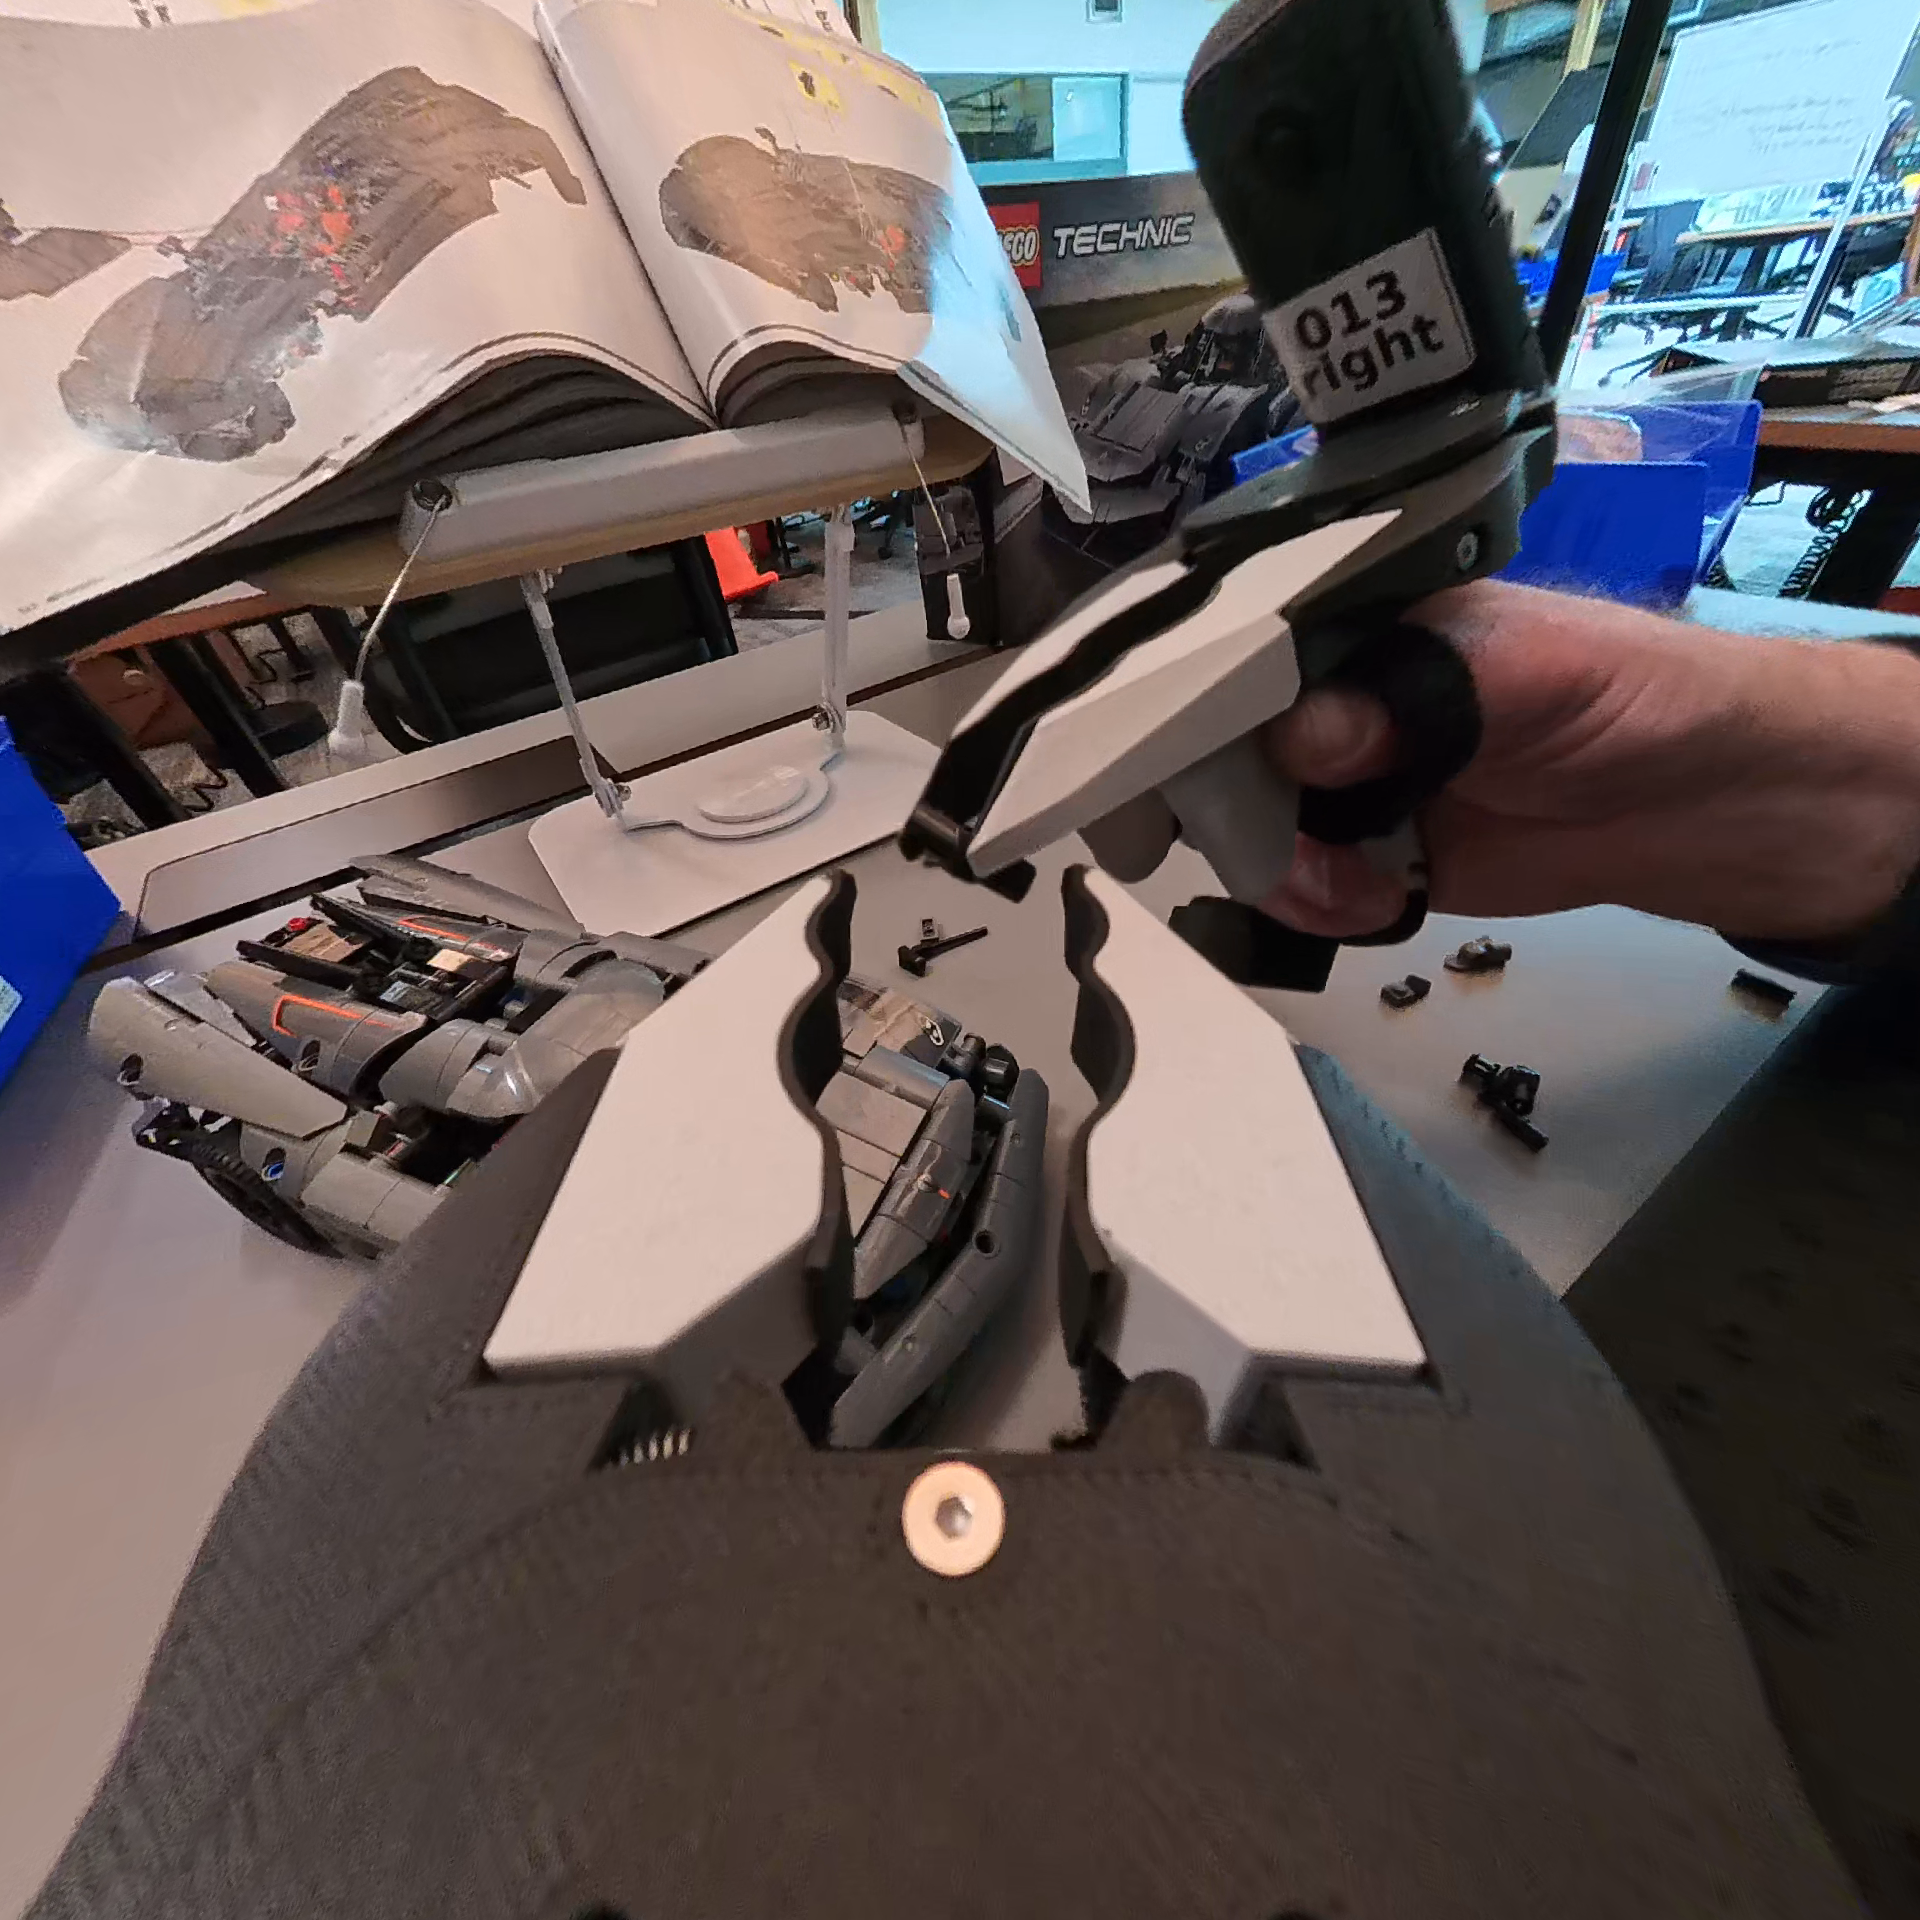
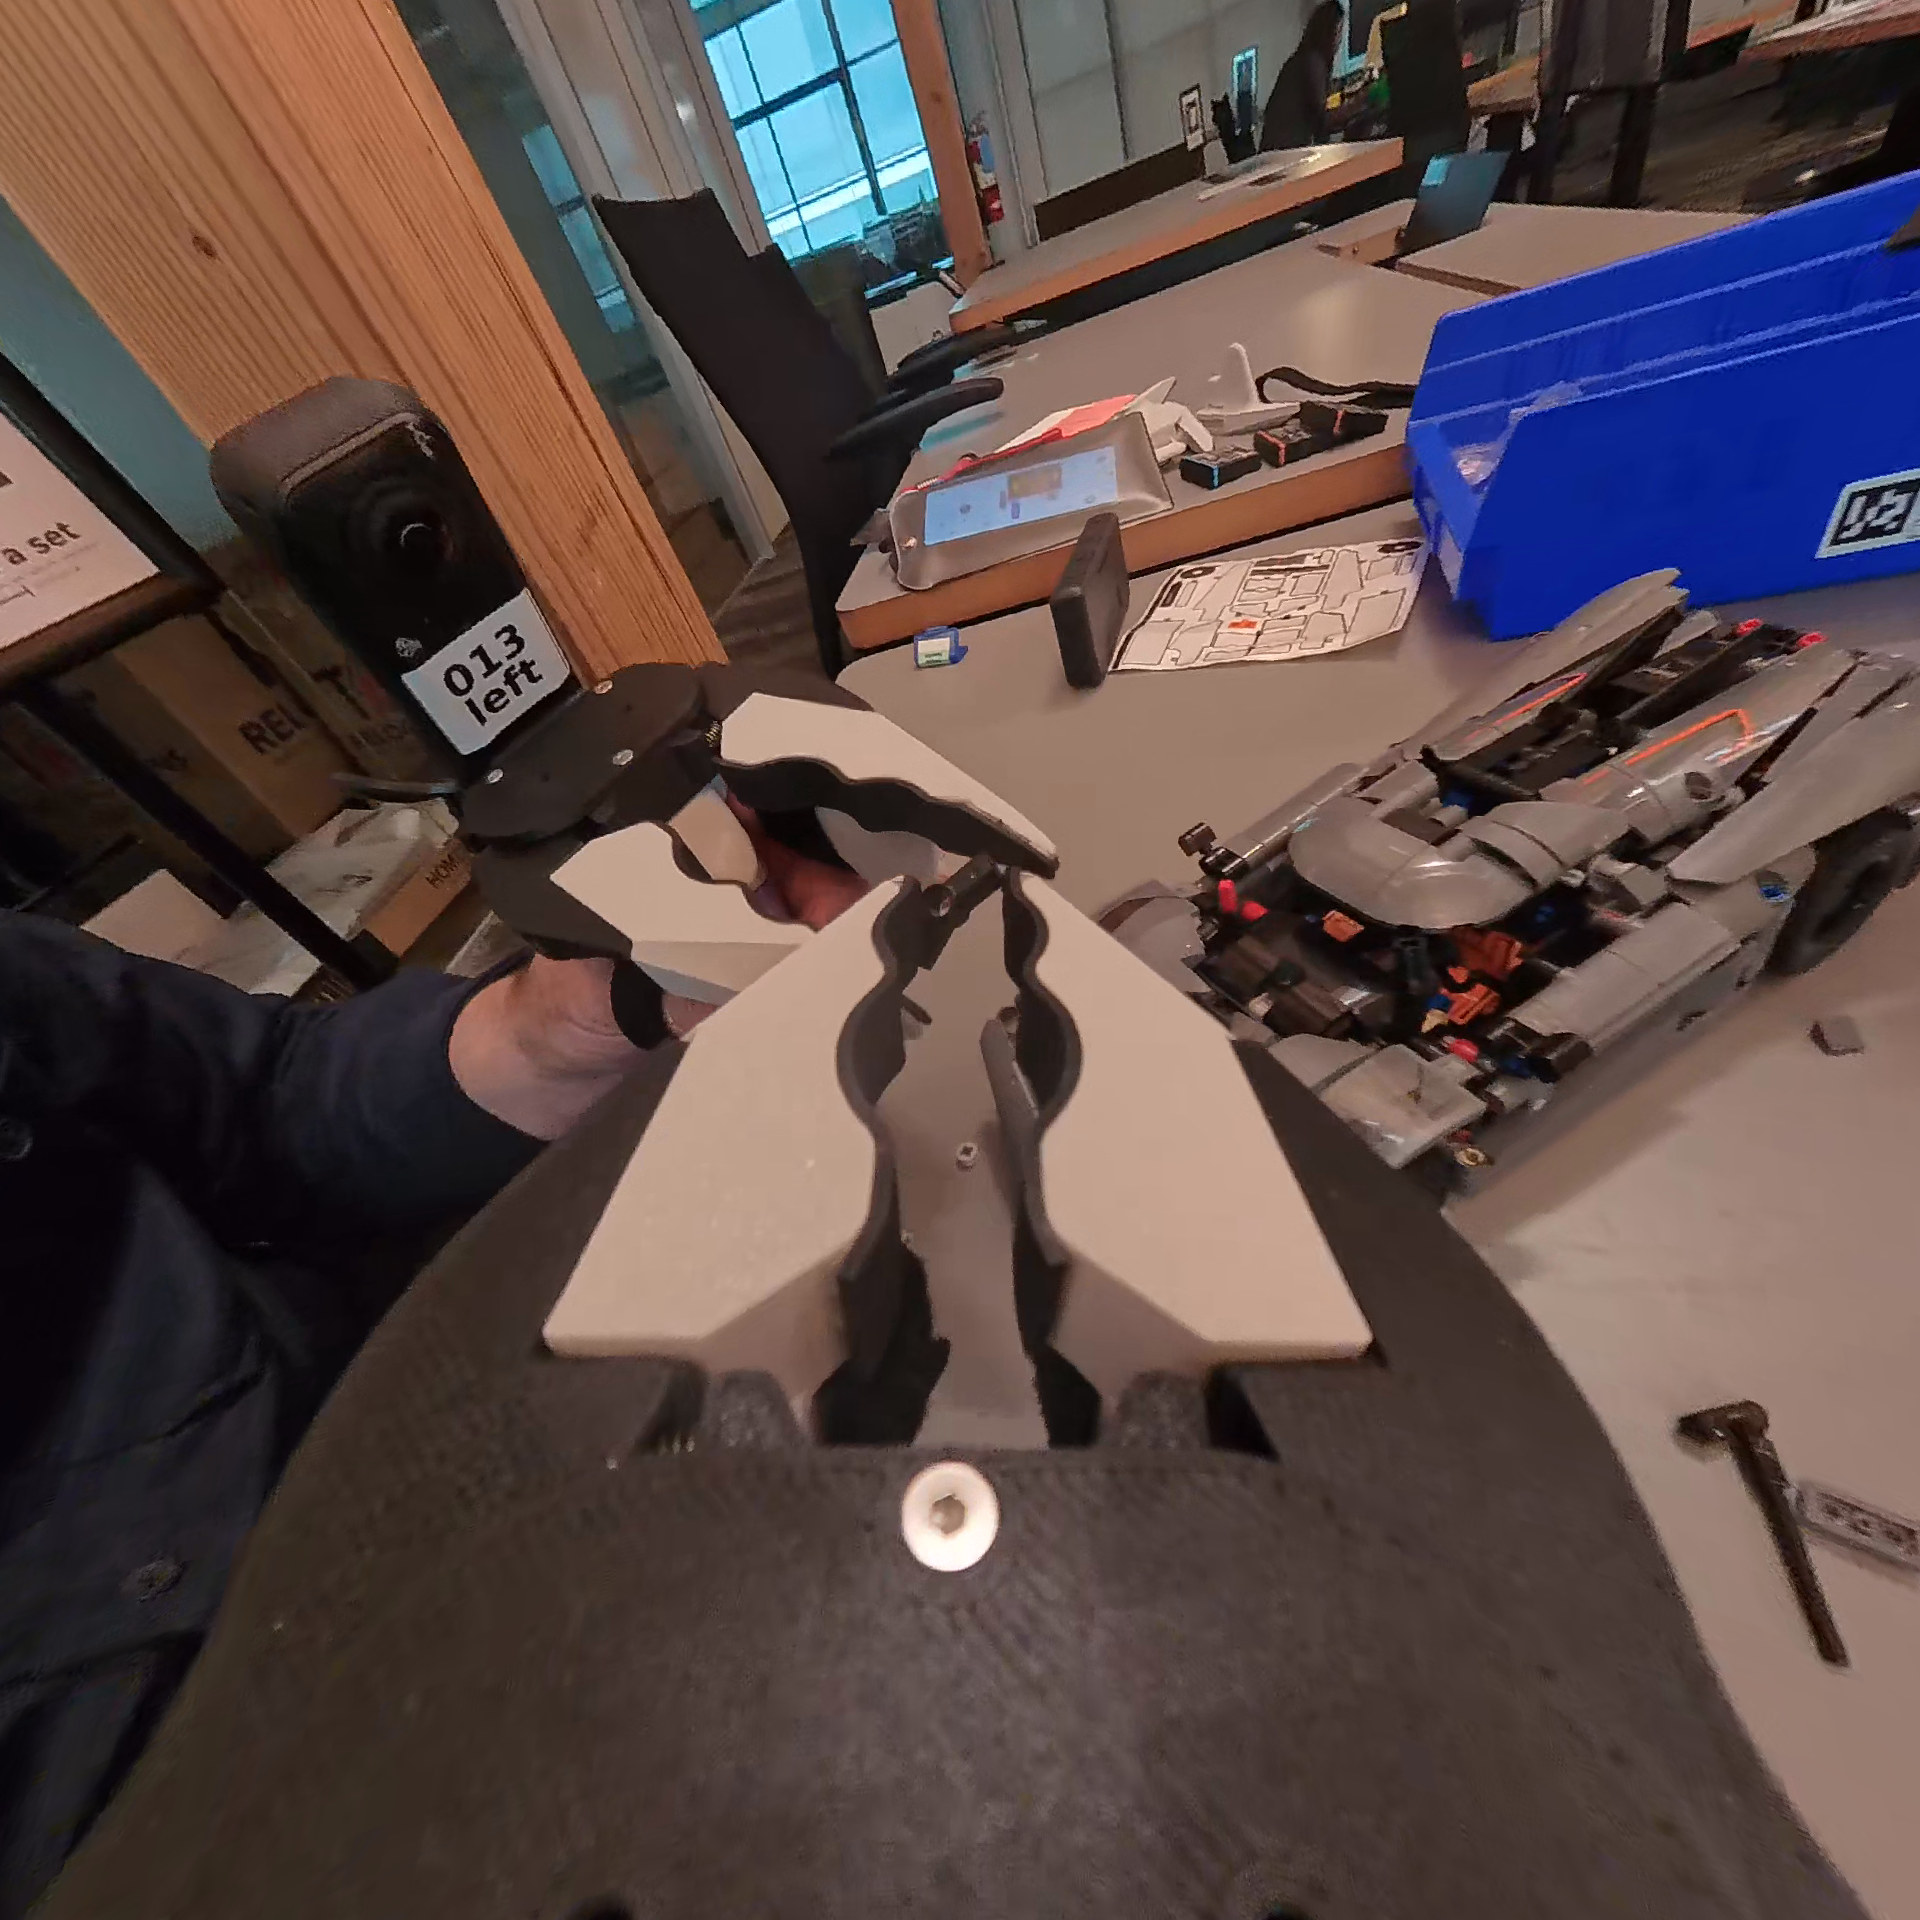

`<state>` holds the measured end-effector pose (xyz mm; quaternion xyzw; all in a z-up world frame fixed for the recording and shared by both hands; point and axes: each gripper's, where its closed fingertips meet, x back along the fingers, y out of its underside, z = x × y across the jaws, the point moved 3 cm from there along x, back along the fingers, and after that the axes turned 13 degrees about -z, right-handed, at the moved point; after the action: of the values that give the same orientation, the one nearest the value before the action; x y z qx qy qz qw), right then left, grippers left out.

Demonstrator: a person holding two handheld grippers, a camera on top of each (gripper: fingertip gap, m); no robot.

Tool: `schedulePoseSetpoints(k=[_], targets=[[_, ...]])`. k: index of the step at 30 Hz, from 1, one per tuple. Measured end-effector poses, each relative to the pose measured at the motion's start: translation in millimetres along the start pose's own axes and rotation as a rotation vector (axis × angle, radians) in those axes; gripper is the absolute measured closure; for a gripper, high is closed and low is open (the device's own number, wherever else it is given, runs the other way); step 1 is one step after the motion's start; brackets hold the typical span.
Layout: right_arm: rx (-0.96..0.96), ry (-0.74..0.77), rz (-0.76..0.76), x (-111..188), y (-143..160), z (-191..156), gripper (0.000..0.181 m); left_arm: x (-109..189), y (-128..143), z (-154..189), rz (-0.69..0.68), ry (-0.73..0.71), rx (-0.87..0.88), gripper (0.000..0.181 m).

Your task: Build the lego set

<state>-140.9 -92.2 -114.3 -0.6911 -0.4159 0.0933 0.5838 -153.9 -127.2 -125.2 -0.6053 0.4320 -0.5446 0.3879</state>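
The grey Lego car lies on the table, left of and below my left gripper; it also shows in the right wrist view. My left gripper is open and empty. My right gripper is shut on a small black pin piece at its tips. In the left wrist view the right gripper comes in from the upper right, its tips just above the gap between my left fingertips. In the right wrist view one left finger ends right beside the black piece.
An open instruction book sits on a stand behind the car, with the set's box beyond. Loose black pieces and a black pin lie on the table. A black axle, sticker sheet and blue bin are near. Less than 4 cm separates the two grippers' tips. Both grippers' tips are roughly 20 cm from the black axle. It turns up in the left wrist view as well.
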Motion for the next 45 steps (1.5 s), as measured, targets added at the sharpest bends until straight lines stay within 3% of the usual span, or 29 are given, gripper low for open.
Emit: schedulePoseSetpoints(k=[17,25,45], targets=[[-0.017,0.010,0.069,-7,2,0,0.167,0,3,0,-0.033,-0.080,-0.066,0.161],[0.077,0.084,0.044,-6,2,-1,0.167,-1,5,2,-0.025,-0.021,-0.042,0.169],[0.115,-0.033,-0.005,6,3,-10,0.168,4,3,12,0.022,0.096,-0.079,0.176]])
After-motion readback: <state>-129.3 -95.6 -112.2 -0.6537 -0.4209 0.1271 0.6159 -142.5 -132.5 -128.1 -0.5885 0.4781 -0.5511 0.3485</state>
